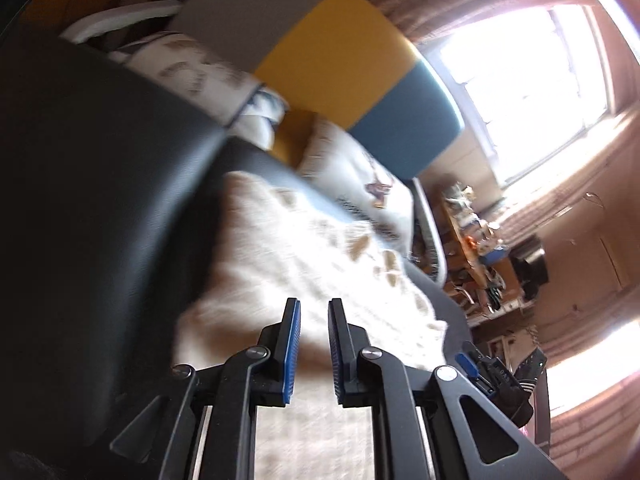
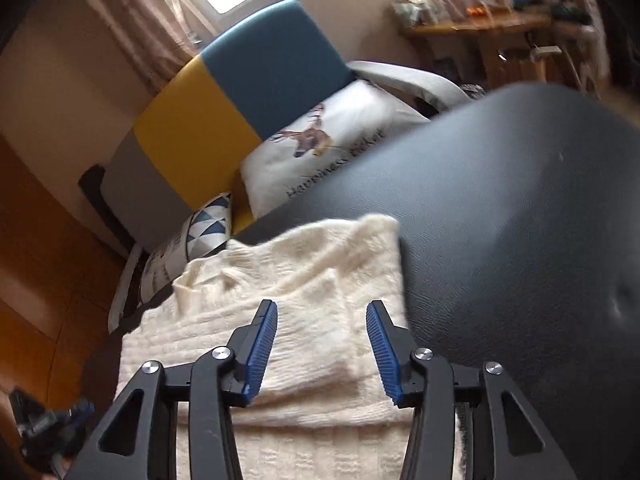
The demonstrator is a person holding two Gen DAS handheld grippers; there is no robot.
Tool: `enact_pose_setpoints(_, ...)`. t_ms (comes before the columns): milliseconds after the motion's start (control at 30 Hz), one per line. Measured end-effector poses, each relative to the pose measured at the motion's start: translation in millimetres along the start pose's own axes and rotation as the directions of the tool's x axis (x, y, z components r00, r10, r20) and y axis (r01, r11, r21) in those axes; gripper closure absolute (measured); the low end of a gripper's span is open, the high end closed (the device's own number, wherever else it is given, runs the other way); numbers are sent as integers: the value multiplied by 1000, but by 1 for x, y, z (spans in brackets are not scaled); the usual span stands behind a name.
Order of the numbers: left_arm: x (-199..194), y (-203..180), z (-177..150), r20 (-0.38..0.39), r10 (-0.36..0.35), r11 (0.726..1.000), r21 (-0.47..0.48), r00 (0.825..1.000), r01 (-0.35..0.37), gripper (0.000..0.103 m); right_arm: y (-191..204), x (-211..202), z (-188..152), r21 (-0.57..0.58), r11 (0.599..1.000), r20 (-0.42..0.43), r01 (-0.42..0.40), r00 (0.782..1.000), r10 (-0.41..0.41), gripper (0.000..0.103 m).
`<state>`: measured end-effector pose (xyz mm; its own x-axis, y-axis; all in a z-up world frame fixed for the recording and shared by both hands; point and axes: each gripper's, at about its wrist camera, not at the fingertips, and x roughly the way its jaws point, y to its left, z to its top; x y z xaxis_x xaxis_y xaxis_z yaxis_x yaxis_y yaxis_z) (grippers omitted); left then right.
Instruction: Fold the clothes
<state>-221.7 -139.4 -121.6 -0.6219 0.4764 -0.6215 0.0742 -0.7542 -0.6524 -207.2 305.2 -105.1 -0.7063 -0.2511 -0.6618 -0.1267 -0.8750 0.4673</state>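
Observation:
A cream knitted sweater lies on a black padded surface. My left gripper hovers just over the knit with its blue pads a narrow gap apart and no cloth pinched between them. In the right wrist view the sweater shows a folded layer lying on top of another, with its edge running along the black padding. My right gripper stands open above that folded layer, and nothing is between its fingers.
Behind the padding is a sofa with a grey, yellow and blue back and printed cushions. A cluttered wooden desk stands at the far right. A bright window with curtains lights the room.

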Motion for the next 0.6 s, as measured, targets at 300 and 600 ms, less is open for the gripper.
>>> enact_pose_setpoints(300, 44, 33, -21, -25, 175, 984, -6, 984, -175, 101, 31, 60, -28, -121, 992, -144, 22, 989, -39, 39)
enact_pose_setpoints(600, 21, 0, 8, 50, 100, 990, 91, 994, -104, 91, 45, 60, -29, -259, 965, -112, 48, 991, -79, 33)
